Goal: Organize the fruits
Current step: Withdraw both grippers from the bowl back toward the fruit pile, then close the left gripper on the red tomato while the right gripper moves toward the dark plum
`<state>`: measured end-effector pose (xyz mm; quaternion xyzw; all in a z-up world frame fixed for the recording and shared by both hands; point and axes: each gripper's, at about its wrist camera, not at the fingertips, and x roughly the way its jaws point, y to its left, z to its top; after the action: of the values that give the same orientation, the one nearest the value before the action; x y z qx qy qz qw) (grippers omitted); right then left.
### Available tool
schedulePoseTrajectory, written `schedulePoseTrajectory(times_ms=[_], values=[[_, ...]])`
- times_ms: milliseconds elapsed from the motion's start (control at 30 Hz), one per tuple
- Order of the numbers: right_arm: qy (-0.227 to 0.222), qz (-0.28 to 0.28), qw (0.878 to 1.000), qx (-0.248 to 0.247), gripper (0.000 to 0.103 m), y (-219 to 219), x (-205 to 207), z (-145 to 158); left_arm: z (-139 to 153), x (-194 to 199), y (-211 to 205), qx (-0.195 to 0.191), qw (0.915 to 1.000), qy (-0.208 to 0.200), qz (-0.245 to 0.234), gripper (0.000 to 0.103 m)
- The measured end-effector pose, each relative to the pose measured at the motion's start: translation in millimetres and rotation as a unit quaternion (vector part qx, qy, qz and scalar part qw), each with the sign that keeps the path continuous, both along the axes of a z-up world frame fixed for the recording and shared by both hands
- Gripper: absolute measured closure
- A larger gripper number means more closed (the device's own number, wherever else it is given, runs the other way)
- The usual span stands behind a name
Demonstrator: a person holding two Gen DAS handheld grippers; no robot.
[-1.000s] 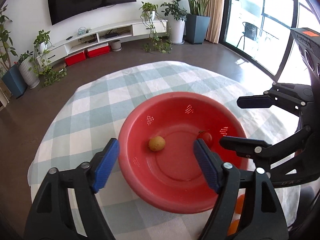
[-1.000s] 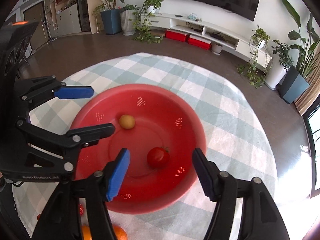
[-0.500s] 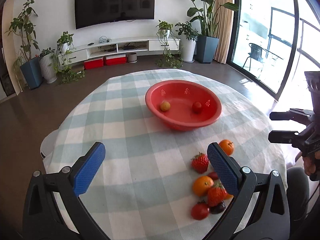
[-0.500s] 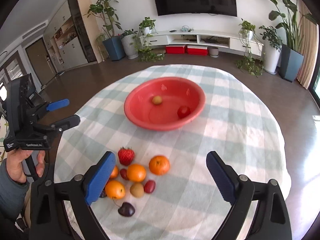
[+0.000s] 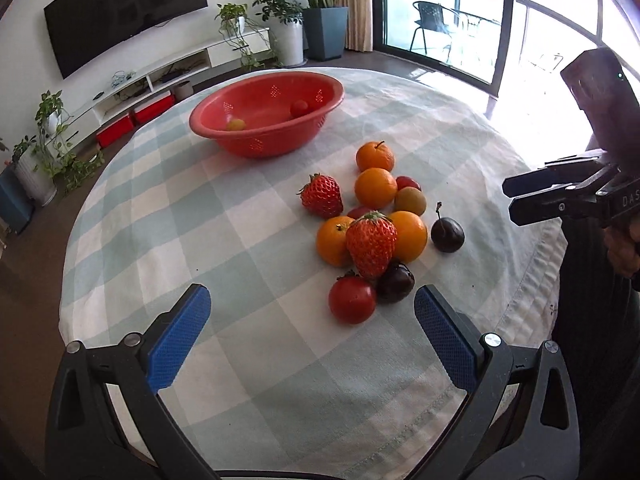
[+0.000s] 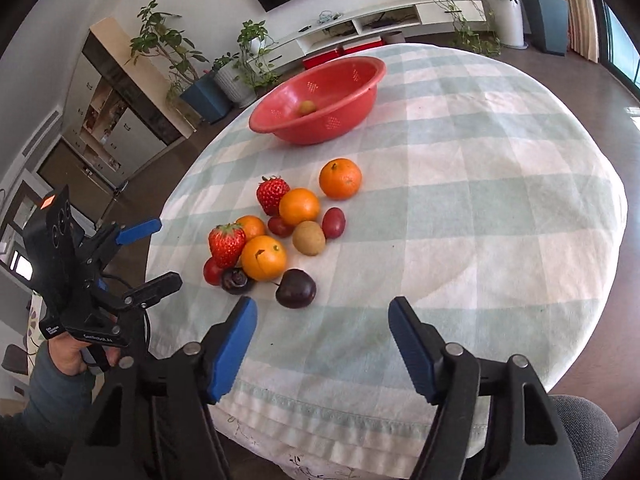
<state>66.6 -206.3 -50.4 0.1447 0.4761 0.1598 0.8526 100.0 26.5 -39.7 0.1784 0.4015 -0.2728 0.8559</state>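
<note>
While your left gripper [image 5: 312, 328] tips down over the near edge of the table [image 5: 160, 216], its jaws stand as wide as they go with nothing between them, the tomato [image 5: 352, 300] just beyond the gap. Your right gripper [image 6: 322, 330] slants down the same way, jaws apart but having just narrowed, empty, with the dark cherry [image 6: 296, 288] just ahead of its left pad. Your hand [image 6: 70, 354] grips the left tool at the table's edge. The fruit lies in a loose heap on the near half of the table, well short of the bowl [image 5: 266, 114]. The near strawberry [image 5: 372, 242] points its tip toward you, leaning on two oranges; the far strawberry [image 5: 322, 196] lies beside the heap on the bowl side, tip also toward you. The bowl sits at the table's far side and holds a small yellow fruit [image 5: 236, 124] and a red one [image 5: 299, 108]. Nothing stands between either tool and the heap.
</note>
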Motion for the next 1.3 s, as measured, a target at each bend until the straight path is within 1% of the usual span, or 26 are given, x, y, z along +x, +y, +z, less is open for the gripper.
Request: schedulePoseTrajectory(times_ms=[67, 233, 333, 400, 500, 600, 700, 767, 833, 900, 933, 1133, 1233, 1300], values=[[0.003, 0.004, 1.000, -0.014, 0.031, 7.4, -0.1, -3.2, -6.7, 7.7, -0.5, 0.007, 0.9999, 0.010, -0.012, 0.000], [-0.002, 0.005, 1.000, -0.029, 0.031, 13.5, -0.4, -7.2, -11.5, 18.2, -0.4, 0.013, 0.9985, 0.022, -0.047, 0.001], [-0.008, 0.010, 0.999, -0.040, 0.031, 17.1, -1.4, -7.5, -14.2, 23.9, -4.3, 0.023, 0.9969, 0.028, -0.070, 0.007], [-0.019, 0.016, 0.998, -0.056, 0.031, 21.0, -2.2, -5.9, -17.6, 29.8, -5.9, 0.026, 0.9961, 0.034, -0.077, 0.016], [-0.026, 0.025, 0.996, -0.077, 0.034, 25.9, -2.6, -5.3, -25.5, 37.2, -9.5, 0.031, 0.9938, 0.054, -0.093, 0.029], [-0.022, 0.037, 0.996, -0.076, 0.034, 29.2, -2.5, -5.9, -31.2, 37.0, -14.1, 0.022, 0.9890, 0.075, -0.126, 0.030], [-0.028, 0.050, 0.995, -0.081, 0.034, 35.8, -3.0, -4.3, -38.4, 37.8, -19.8, 0.035, 0.9861, 0.084, -0.139, 0.030], [-0.031, 0.055, 0.995, -0.081, 0.034, 39.2, -3.2, -3.7, -40.3, 37.9, -22.0, 0.035, 0.9842, 0.088, -0.150, 0.030], [-0.029, 0.056, 0.995, -0.080, 0.034, 40.5, -1.9, -4.6, -41.6, 38.8, -24.7, 0.036, 0.9830, 0.090, -0.156, 0.033], [-0.027, 0.057, 0.995, -0.078, 0.034, 40.8, -1.6, -5.9, -43.2, 39.9, -26.9, 0.037, 0.9814, 0.094, -0.163, 0.041], [-0.027, 0.057, 0.995, -0.077, 0.034, 40.5, -1.6, -6.4, -44.3, 40.8, -27.7, 0.037, 0.9808, 0.096, -0.166, 0.043], [-0.023, 0.053, 0.996, -0.072, 0.034, 38.3, -0.9, -7.6, -45.9, 44.1, -27.7, 0.032, 0.9787, 0.103, -0.175, 0.044], [-0.023, 0.055, 0.996, -0.071, 0.034, 38.9, -0.9, -7.8, -45.1, 43.1, -26.9, 0.025, 0.9779, 0.107, -0.178, 0.050], [-0.022, 0.058, 0.996, -0.071, 0.034, 40.3, -0.7, -8.5, -44.4, 41.5, -24.5, 0.023, 0.9781, 0.108, -0.177, 0.052]])
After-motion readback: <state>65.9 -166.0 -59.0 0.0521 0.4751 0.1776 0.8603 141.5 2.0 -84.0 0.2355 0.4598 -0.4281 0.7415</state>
